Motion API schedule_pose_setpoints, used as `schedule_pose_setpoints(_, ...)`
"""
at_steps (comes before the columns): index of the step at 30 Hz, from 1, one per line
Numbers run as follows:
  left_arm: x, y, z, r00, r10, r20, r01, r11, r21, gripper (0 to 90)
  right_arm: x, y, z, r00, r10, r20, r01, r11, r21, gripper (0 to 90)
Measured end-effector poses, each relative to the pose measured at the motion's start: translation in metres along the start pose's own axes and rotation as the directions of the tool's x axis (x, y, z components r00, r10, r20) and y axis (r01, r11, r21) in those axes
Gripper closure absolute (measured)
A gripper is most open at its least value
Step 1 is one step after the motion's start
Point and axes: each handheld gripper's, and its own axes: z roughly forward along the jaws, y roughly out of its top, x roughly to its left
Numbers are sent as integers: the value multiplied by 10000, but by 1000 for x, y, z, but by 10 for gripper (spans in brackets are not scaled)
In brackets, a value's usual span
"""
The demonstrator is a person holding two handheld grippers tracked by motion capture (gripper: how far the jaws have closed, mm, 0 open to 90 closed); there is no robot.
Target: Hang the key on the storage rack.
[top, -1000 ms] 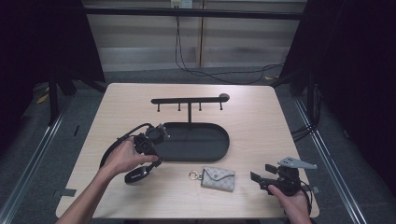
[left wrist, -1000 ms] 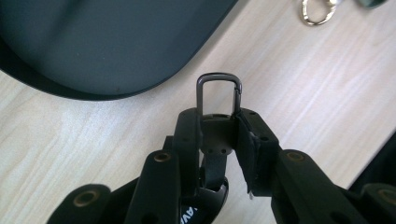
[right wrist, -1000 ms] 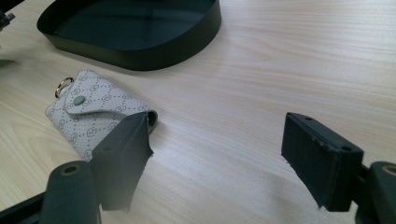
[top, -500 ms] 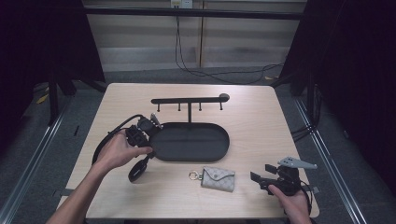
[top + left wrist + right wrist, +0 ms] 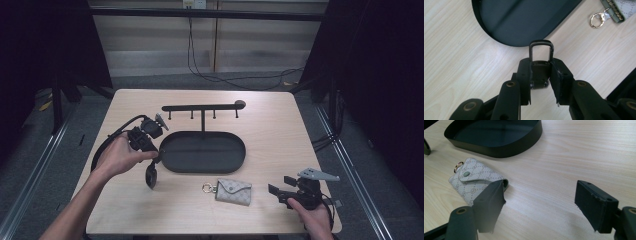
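One thin grip is the risk: the left gripper (image 5: 540,75), its fingers pinched on a dark clasp (image 5: 541,53) at the tray's (image 5: 235,160) 9 o'clock rim above the table (image 5: 300,130), might drop it, while the right gripper (image 5: 544,202) waits wide at the pouch's (image 5: 475,180) 3 o'clock.

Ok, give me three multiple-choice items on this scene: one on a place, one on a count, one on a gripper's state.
1. Where does the pouch lie?
A. in the tray
B. on the table, near side of the tray
C. hung on the rack

2. How many hooks hang under the rack bar?
A. two
B. four
C. six

3. The left gripper is:
A. open and empty
B. shut on the clip
C. shut on the pouch

Answers: 1 B, it rests on bare wood; 2 B, four show; 3 B, the jaws pinch the clip's body.
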Motion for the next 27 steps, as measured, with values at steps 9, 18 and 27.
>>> schedule_pose_setpoints(9, -2, 5, -10, 9995, 17, -305, -11, 9998, 190, 708, 0, 0, 0, 10000, 7, 0, -7, 10000, -12, 234)
schedule_pose_setpoints(18, 0, 8, -27, 9987, -164, -491, 165, 9999, 14, 707, 0, 0, 0, 10000, 46, -21, -46, 10000, 39, 232)
schedule_pose_setpoints(27, 3, 14, -42, 9981, -356, -504, 349, 9993, -150, 708, 0, 0, 0, 10000, 52, -13, -52, 10000, 54, 232)
